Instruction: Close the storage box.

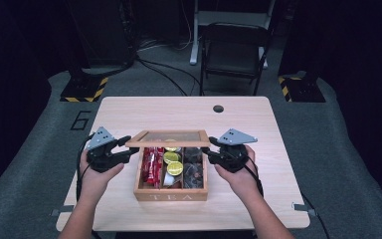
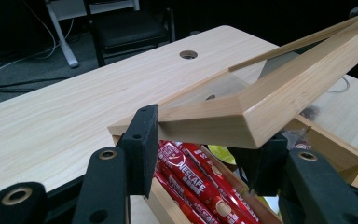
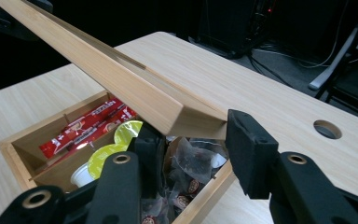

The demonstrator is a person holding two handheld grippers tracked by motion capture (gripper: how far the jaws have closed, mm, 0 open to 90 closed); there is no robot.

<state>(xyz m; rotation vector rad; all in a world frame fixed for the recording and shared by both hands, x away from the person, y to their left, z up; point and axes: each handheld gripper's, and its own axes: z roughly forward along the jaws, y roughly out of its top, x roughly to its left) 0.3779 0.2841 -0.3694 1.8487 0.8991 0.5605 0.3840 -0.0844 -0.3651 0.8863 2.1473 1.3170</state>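
A wooden tea box [image 1: 171, 194] stands near the table's front edge. Its glass-paned lid [image 1: 169, 138] is raised and tilted above it. My left gripper [image 1: 127, 149] is shut on the lid's left front corner [image 2: 242, 116]. My right gripper [image 1: 207, 149] is shut on the right front corner [image 3: 186, 116]. In the left gripper view that gripper [image 2: 200, 144] has a pad on each side of the corner. The right gripper [image 3: 193, 144] holds likewise. Inside lie red Nescafe sticks [image 2: 191, 182], yellow-lidded cups [image 3: 105, 158] and dark tea bags [image 3: 191, 168].
The light wooden table [image 1: 129, 112] has a round cable hole [image 1: 218, 108] near its far edge. A black folding chair [image 1: 234, 50] stands on the floor beyond the table, with cables around it. The person's hands come in from the near side.
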